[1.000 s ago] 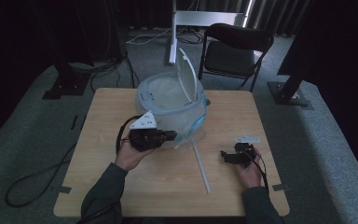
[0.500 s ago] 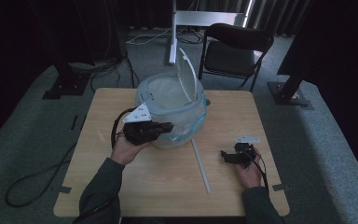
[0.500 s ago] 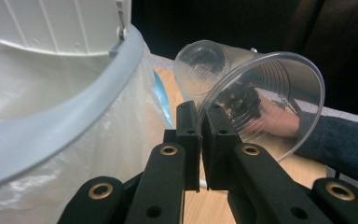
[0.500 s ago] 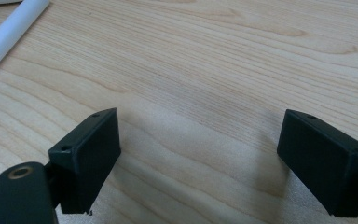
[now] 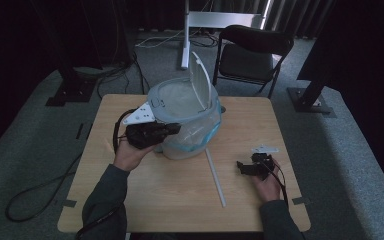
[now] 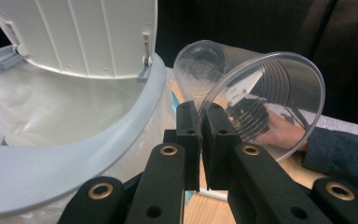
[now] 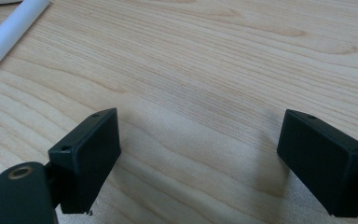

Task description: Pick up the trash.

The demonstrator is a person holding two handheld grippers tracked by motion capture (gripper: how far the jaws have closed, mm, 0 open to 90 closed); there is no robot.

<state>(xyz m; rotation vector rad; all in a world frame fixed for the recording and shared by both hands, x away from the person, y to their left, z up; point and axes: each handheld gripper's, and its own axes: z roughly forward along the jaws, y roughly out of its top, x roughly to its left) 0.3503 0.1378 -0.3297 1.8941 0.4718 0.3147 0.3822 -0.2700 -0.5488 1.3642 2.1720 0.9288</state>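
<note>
While left gripper pinches clear cup rim beside bin, right gripper rests low, jaws apart

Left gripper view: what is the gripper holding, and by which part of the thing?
The left gripper holds a clear plastic cup by its rim: the jaws pinch the thin wall at the cup's open edge. The cup lies tipped on its side beside the bin.

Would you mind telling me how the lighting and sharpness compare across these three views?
High view: dim, dark surroundings, soft detail; the bin is palest. Left gripper view: brighter, the clear cup shows reflections, near jaws slightly soft. Right gripper view: evenly lit, sharp wood grain on the table, soft shadows by the jaws.
</note>
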